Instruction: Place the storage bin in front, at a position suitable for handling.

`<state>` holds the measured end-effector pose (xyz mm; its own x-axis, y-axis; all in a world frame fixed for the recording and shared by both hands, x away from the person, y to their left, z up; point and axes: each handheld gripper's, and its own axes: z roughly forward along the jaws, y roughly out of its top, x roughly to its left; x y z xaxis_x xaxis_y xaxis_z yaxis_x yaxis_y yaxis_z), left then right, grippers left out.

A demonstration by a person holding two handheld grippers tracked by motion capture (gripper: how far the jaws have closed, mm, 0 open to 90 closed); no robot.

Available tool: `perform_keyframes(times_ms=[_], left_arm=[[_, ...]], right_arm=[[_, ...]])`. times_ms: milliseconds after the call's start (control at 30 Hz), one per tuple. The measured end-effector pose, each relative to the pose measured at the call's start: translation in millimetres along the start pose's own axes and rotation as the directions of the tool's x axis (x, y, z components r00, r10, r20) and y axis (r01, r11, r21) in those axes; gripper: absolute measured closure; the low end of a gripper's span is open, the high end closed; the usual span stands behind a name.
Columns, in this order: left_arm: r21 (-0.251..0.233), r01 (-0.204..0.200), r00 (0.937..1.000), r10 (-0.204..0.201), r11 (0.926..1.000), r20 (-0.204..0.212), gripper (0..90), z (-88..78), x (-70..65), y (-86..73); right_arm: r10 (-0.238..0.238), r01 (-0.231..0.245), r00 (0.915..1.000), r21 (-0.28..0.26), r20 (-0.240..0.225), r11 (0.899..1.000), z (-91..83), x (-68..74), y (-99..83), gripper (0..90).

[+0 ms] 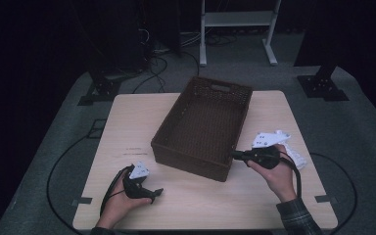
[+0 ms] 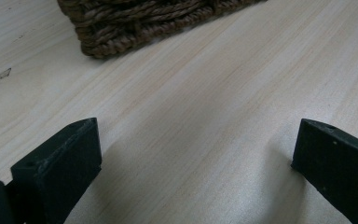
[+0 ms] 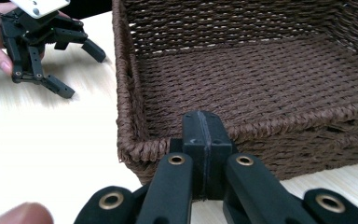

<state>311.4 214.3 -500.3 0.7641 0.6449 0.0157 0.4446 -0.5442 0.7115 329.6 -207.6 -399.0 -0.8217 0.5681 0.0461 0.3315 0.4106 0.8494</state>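
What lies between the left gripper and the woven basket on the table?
Nothing: bare tabletop. In the left gripper view, pale wood runs uninterrupted from the open left gripper to the basket corner. The high view also shows that stretch bare.

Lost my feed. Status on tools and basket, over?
Left tool open, on table. Right tool shut at basket rim, nothing gripped. Basket empty. Nothing in the way.

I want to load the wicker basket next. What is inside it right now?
The wicker basket holds nothing on its woven floor in the high view. In the right gripper view, the right gripper, shut, covers a patch of the near rim.
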Motion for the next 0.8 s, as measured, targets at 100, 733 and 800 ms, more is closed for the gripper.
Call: perform_keyframes(times_ms=[100, 733, 800], left_arm=[[0.0, 0.0, 1.0, 0.0, 1.0, 0.0, 0.1, 0.0, 0.0, 0.0], [0.0, 0.0, 1.0, 0.0, 1.0, 0.0, 0.1, -0.1, 0.1, 0.0], [0.0, 0.001, 1.0, -0.001, 1.0, 0.0, 0.1, -0.1, 0.0, 0.0]], right_arm=[[-0.004, 0.004, 1.0, 0.0, -0.007, 1.0, 2.5, 1.9, 1.4, 89.9], [-0.04, 0.04, 0.9971, 0.003, -0.065, 0.999, 27.2, 17.3, 16.4, 89.9], [-0.042, 0.043, 0.9966, 0.002, -0.07, 0.999, 30.1, 19.0, 18.1, 89.9]])
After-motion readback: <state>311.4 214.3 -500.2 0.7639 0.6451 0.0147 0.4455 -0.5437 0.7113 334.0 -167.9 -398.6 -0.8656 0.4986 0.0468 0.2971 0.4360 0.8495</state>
